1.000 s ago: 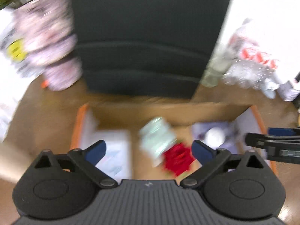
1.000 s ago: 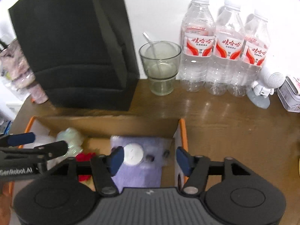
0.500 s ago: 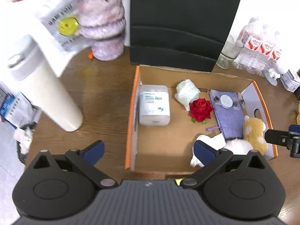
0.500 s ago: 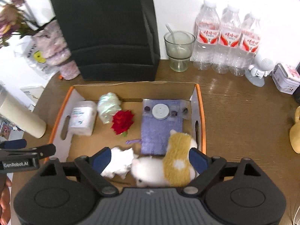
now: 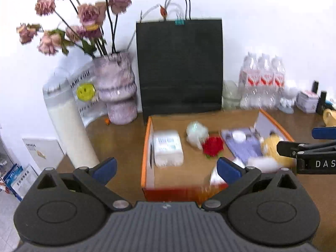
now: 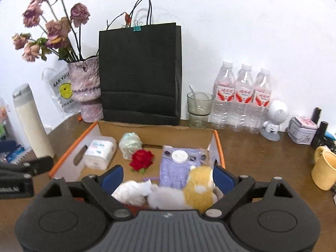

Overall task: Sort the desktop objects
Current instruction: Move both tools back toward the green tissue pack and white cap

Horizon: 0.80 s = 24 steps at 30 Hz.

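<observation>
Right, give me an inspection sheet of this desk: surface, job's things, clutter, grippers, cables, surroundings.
Surface: brown wooden desk, glossy.
Job's things: open cardboard box with orange edges holds a tissue pack, a pale wrapped bundle, a red rose, a purple pouch and a white-and-yellow plush toy.
Clutter: black paper bag, vase of dried flowers, cream flask, glass with spoon, three water bottles, white robot figure, tin, yellow mug.
Grippers: left gripper open, empty; right gripper open, the plush toy between its jaws, untouched.
Cables: nothing seen.
Surroundings: white wall; boxes on the floor at left.
</observation>
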Each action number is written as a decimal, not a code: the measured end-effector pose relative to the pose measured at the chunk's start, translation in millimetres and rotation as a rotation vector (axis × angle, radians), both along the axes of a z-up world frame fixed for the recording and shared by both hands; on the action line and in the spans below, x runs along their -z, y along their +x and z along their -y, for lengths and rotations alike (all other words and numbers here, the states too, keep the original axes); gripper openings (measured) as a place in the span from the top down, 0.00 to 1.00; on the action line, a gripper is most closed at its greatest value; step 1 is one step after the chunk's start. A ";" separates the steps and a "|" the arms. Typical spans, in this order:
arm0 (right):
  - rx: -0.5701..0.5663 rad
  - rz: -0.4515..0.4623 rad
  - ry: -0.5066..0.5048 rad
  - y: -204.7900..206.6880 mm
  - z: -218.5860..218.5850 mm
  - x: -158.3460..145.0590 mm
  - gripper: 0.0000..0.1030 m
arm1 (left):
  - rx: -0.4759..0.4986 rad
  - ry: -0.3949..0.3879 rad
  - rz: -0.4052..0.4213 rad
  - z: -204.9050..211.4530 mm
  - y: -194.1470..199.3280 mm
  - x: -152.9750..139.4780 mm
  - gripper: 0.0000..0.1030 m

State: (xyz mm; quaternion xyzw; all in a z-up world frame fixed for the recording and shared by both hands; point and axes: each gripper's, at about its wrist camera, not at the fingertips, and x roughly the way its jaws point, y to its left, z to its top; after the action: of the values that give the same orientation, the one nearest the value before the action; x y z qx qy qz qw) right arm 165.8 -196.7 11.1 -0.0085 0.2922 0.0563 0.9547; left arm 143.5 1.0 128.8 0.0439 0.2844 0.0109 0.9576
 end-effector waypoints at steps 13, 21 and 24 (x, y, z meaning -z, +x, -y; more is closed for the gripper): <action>0.033 -0.147 0.103 -88.2 15.1 78.7 0.11 | -0.016 -0.024 -0.147 -6.0 -78.1 83.0 0.00; -0.012 -0.130 0.039 -155.5 6.4 96.5 0.11 | -0.027 -0.060 -0.119 -3.0 -138.0 92.9 0.00; -0.021 -0.126 0.067 -176.4 10.5 100.3 0.11 | -0.028 -0.071 -0.121 0.2 -154.5 97.7 0.00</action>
State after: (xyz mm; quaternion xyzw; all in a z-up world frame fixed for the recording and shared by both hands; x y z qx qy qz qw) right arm -10.6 -207.3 -89.2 0.0238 0.3497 0.0766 0.9334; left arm -11.1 0.9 31.1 0.0068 0.3426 0.0113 0.9394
